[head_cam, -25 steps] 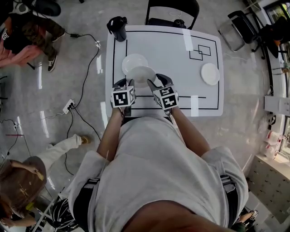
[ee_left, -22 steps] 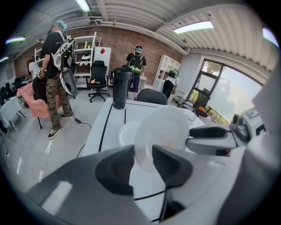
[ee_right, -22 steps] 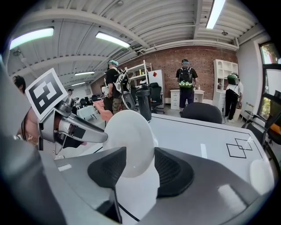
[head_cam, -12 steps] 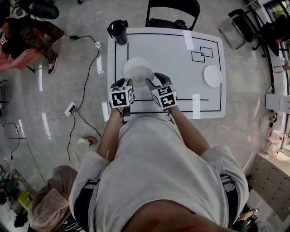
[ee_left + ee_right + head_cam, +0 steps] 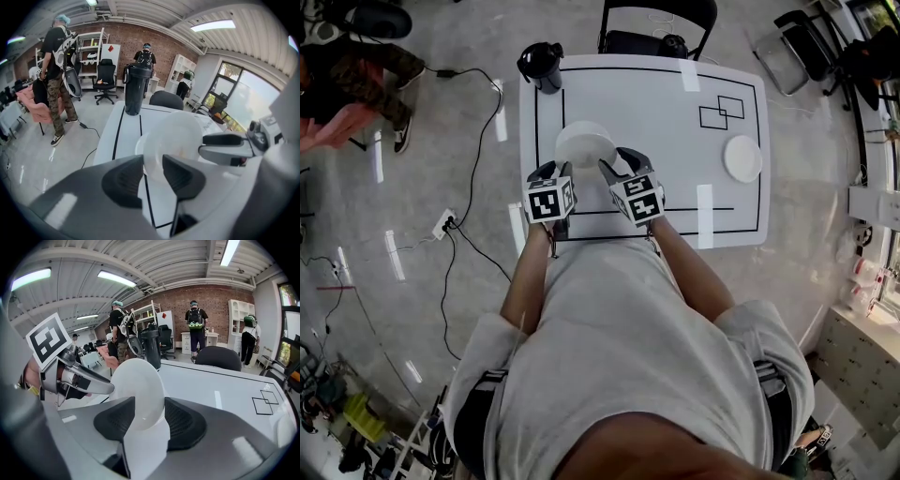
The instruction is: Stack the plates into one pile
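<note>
plate (image 5: 586, 143) clamped at its rim by left gripper (image 5: 152, 166) and right gripper (image 5: 149, 416), centre-left | carried up-frame since earlier, now held over second plate (image 5: 138, 144) | bottle (image 5: 540, 64) upper left, contents unseen

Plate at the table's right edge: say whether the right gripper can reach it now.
Probably not yet: the right gripper is shut on the carried plate, shared with the left gripper. The table toward the far plate looks clear.
</note>
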`<state>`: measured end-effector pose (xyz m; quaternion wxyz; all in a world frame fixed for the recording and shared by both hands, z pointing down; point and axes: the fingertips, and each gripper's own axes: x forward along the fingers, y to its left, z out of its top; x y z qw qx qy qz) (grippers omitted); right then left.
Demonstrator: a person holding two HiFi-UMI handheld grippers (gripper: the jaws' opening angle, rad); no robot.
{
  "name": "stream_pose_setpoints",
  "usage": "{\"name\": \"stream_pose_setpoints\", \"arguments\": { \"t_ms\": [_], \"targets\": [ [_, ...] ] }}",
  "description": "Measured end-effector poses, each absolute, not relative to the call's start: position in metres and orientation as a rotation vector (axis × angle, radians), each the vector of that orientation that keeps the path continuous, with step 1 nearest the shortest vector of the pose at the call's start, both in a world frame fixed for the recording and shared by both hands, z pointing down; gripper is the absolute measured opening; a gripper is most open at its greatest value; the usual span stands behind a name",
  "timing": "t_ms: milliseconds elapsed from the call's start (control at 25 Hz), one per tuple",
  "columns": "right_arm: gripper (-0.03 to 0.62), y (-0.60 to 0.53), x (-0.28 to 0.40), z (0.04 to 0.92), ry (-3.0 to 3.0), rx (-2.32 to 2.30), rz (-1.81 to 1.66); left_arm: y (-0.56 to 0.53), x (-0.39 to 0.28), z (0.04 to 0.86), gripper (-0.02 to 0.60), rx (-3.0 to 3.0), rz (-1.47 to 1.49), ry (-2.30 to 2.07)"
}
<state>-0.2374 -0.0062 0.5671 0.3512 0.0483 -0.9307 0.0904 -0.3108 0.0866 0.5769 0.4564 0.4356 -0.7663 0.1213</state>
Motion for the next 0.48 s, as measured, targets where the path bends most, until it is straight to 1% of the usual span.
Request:
{"name": "stream_pose_setpoints", "arguments": {
  "t_ms": [480],
  "targets": [
    [0.199,-0.017,-0.26,0.588,-2.383,0.135,0.255,0.077,-0.333,0.601,0.129,1.047,0.312,-1.846]
  ]
}}
